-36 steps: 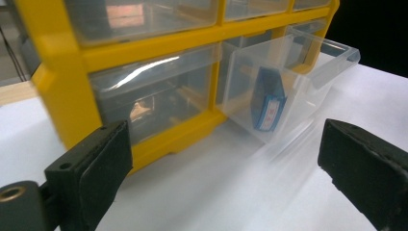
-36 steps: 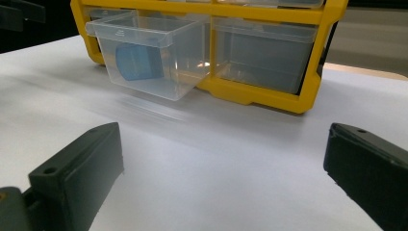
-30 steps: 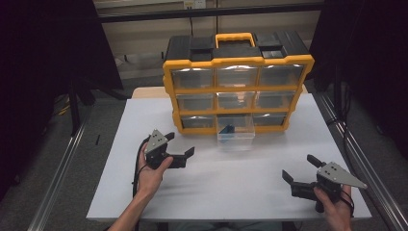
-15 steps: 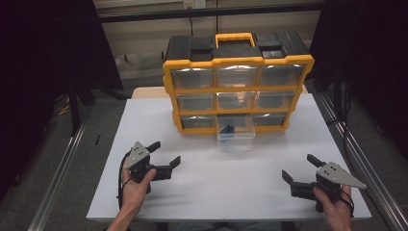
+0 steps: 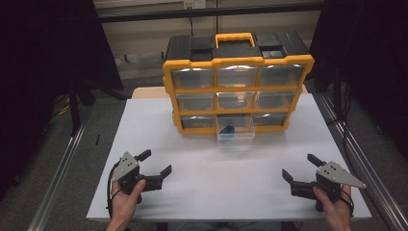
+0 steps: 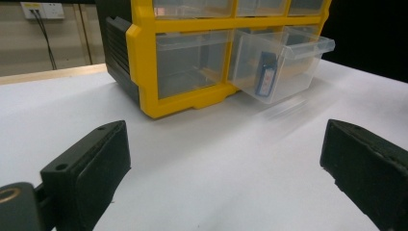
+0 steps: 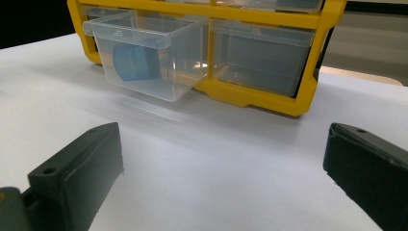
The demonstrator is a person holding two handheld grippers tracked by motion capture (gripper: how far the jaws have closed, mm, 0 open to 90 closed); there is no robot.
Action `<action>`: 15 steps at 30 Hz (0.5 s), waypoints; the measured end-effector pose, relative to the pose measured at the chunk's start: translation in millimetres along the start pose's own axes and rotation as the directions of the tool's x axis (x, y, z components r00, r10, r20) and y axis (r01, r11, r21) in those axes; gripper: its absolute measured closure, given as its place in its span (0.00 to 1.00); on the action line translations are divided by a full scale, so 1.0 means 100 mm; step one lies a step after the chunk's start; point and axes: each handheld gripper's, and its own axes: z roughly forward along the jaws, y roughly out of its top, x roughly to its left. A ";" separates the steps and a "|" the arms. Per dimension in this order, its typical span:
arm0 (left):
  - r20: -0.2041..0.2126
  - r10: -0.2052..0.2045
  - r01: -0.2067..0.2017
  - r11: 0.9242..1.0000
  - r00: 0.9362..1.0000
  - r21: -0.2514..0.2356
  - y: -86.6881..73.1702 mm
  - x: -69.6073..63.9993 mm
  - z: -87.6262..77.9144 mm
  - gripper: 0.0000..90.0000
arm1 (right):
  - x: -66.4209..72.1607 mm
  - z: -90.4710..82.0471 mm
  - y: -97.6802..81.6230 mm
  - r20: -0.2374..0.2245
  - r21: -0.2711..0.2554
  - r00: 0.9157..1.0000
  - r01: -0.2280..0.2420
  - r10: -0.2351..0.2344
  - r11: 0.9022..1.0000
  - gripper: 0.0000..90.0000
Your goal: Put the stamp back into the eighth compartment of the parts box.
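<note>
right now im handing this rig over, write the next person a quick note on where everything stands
Left gripper: jaws open, holding nothing, low over the near left of the white table.
Right gripper: jaws open, holding nothing, near right of the table.
Yellow drawer organizer stands at the far middle of the table. Its bottom-middle clear drawer is pulled out, with a small blue item inside.
Done: that drawer is open and the item sits in it.
Left, probably: push the drawer shut. The other drawers look closed.
</note>
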 end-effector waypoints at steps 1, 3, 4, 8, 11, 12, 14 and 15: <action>-0.014 0.002 -0.002 1.000 1.000 0.007 -0.01 0.00 -0.02 0.04 | 0.00 0.00 0.00 -0.001 -0.001 1.000 -0.002 0.002 1.000 0.00; -0.033 0.000 0.001 1.000 0.999 0.016 -0.04 -0.02 -0.04 0.04 | 0.00 -0.01 0.00 0.003 -0.005 1.000 -0.001 0.001 1.000 0.00; -0.045 0.002 -0.001 1.000 0.999 0.018 -0.04 -0.02 -0.05 0.04 | 0.00 -0.01 0.00 -0.001 -0.006 1.000 0.000 0.000 1.000 0.00; -0.070 0.000 0.002 1.000 0.998 0.022 -0.06 -0.04 -0.06 0.04 | 0.00 -0.03 0.00 -0.001 -0.007 1.000 -0.002 0.002 1.000 0.00; -0.061 -0.006 0.006 1.000 0.998 0.009 -0.05 -0.02 -0.05 0.04 | 0.00 -0.03 0.00 0.000 -0.008 1.000 -0.001 0.001 1.000 0.00; -0.056 -0.004 0.004 1.000 0.998 0.014 -0.05 -0.02 -0.05 0.04 | 0.00 -0.03 0.00 -0.002 -0.008 1.000 -0.002 0.002 1.000 0.00; -0.051 -0.006 0.007 1.000 0.999 0.017 -0.05 -0.01 -0.04 0.04 | 0.00 -0.02 0.00 -0.004 -0.008 1.000 -0.001 0.001 1.000 0.00; -0.048 -0.007 0.008 1.000 0.999 0.016 -0.04 -0.01 -0.03 0.04 | 0.00 -0.02 0.00 -0.006 -0.008 1.000 -0.002 0.002 1.000 0.00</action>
